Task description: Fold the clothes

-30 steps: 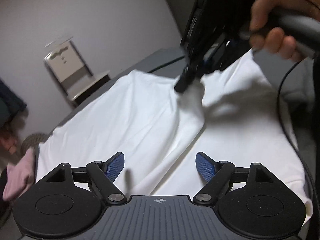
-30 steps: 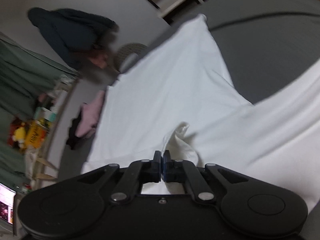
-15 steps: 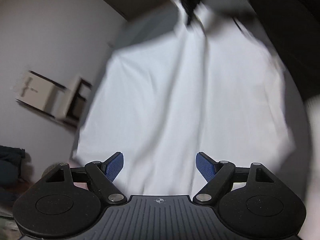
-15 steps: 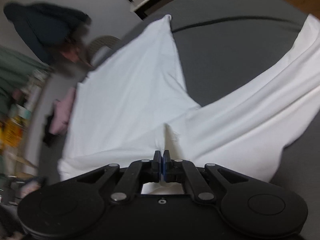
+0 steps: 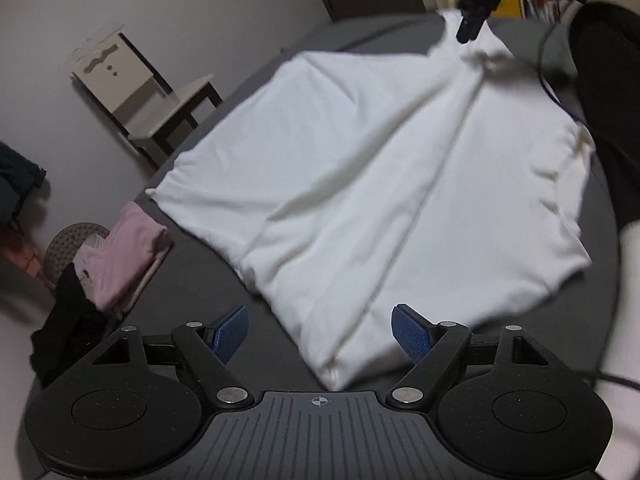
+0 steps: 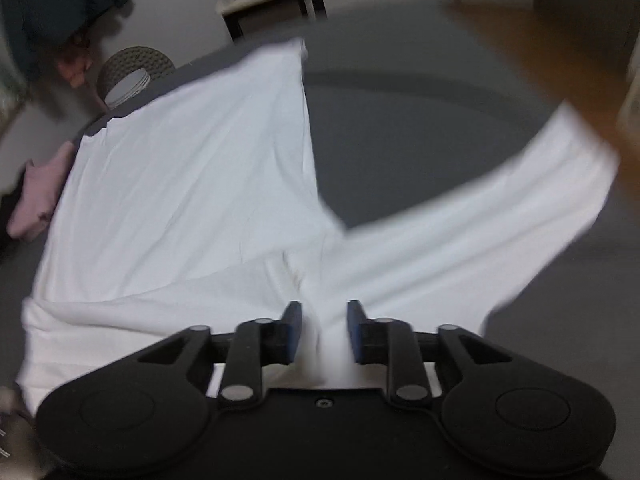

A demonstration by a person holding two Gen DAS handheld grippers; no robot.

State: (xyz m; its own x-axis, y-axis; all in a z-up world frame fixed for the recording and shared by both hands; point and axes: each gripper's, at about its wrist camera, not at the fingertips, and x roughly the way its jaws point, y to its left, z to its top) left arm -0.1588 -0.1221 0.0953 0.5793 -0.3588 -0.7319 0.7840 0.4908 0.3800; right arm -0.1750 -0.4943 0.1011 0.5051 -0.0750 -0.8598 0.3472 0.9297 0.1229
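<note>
both tongs (image 5: 318, 334) (image 6: 320, 330) open over white shirt (image 5: 380, 184) on bed (image 5: 200, 292), gripping nothing; could bunch if regrasped at blurred far-edge ridge.

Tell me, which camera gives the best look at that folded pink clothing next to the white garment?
The left wrist view. There the pink clothing lies in plain sight on the dark surface, folds visible, beside the white garment. The right wrist view catches only a blurred pink sliver at its left edge.

White garment (image 5: 384, 184) on dark grey table (image 5: 192, 280). Pink folded cloth (image 5: 128, 256) beside black one (image 5: 64, 328). Blue gripper pads (image 5: 230, 332).
</note>
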